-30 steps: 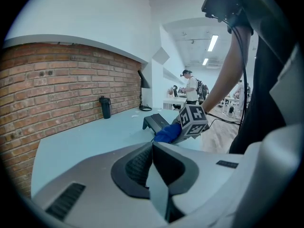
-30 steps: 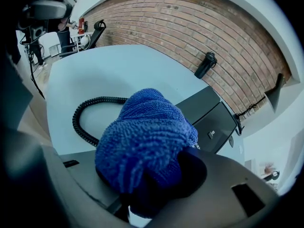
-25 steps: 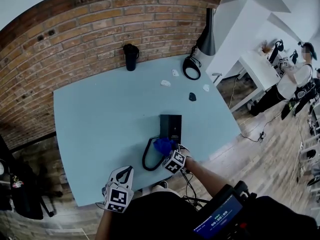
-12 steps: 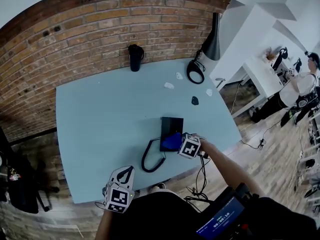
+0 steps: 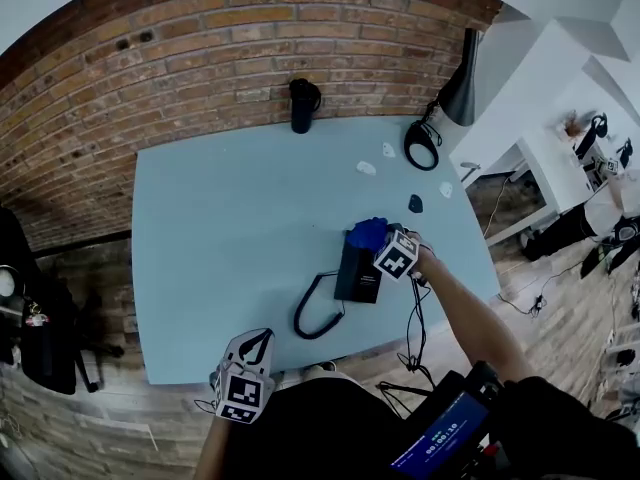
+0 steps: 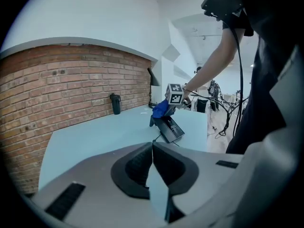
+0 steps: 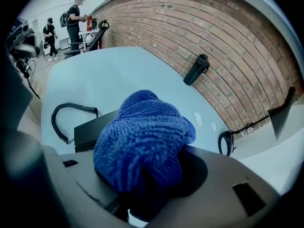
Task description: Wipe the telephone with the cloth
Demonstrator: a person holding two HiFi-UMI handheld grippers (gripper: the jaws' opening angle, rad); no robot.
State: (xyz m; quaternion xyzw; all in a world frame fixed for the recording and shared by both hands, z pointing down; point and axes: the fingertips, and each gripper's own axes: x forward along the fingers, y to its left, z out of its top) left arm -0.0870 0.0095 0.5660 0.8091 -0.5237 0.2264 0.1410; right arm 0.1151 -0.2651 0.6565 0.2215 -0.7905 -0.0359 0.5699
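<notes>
A black telephone (image 5: pixel 357 274) lies on the light blue table (image 5: pixel 220 238), its coiled cord (image 5: pixel 316 318) looping toward the near edge. My right gripper (image 5: pixel 385 244) is shut on a bunched blue cloth (image 5: pixel 368 234), which rests at the telephone's far end. In the right gripper view the cloth (image 7: pixel 142 141) fills the jaws and hides the fingertips; the telephone (image 7: pixel 95 126) and cord (image 7: pixel 66 114) lie behind it. My left gripper (image 5: pixel 243 376) hovers at the table's near edge, well away from the telephone (image 6: pixel 170 128). It is shut (image 6: pixel 153 161) with nothing in it.
A black tumbler (image 5: pixel 301 105) stands at the back by the brick wall. Black headphones (image 5: pixel 422 144) and a dark lamp (image 5: pixel 462 93) sit at the back right corner. Small white scraps (image 5: pixel 367 167) and a dark bit (image 5: pixel 415 204) lie nearby. A white table (image 5: pixel 545 163) stands to the right.
My right gripper has carried the cloth along the telephone from its near end to its far end. The left gripper has stayed put at the near edge.
</notes>
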